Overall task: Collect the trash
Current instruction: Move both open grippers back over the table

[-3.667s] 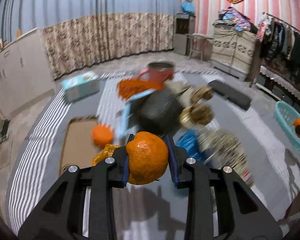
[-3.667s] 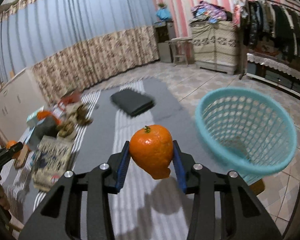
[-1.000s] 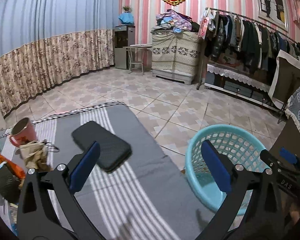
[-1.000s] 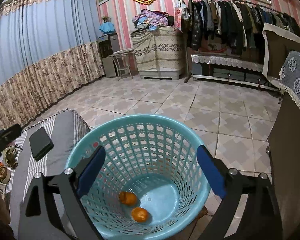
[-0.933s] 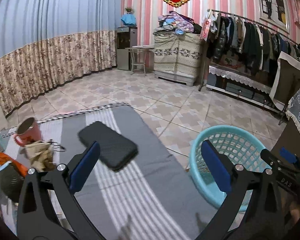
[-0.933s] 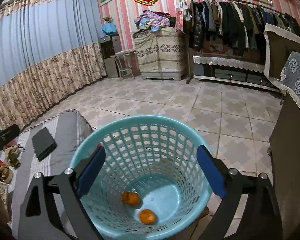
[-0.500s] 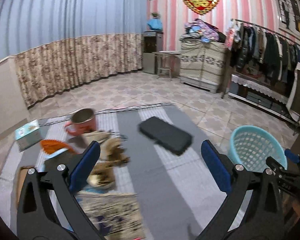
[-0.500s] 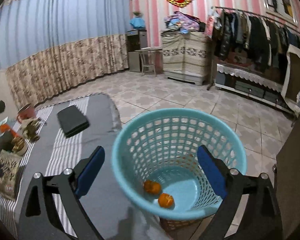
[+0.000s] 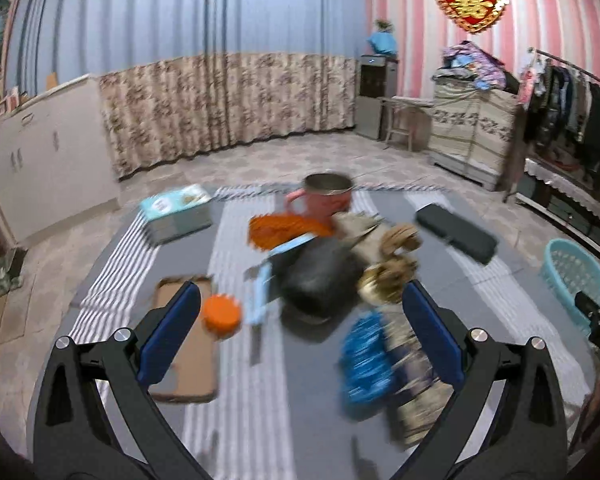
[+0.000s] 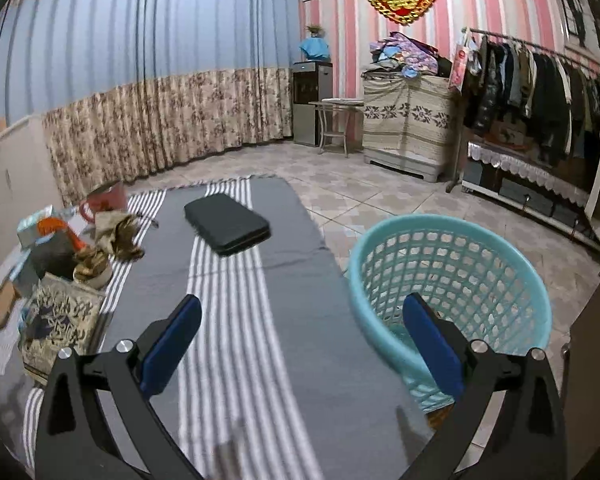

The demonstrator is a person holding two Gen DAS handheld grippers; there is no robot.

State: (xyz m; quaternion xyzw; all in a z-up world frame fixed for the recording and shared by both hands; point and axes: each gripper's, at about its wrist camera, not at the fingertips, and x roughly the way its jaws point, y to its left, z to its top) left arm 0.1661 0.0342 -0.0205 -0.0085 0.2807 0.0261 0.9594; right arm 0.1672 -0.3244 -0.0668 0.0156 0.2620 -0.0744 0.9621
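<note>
Both my left gripper point(image 9: 300, 332) and right gripper point(image 10: 302, 340) have their jaws spread wide with nothing between them. The round turquoise plastic mesh basket point(image 10: 452, 280) sits just off the grey striped mat point(image 10: 260, 320). I judge I'm fetching more trash: next, line up on the small orange fruit point(image 9: 221, 317) beside the clutter pile and close on it.

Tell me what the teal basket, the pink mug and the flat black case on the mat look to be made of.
Teal basket: moulded plastic, judging by its uniform colour and regular lattice holes. Pink mug: likely enamelled metal or ceramic; the grey inside and dark rim suggest enamel, though blur leaves it open. Flat black case: matte, rounded corners, probably fabric- or leatherette-covered; too soft-focus to be sure.
</note>
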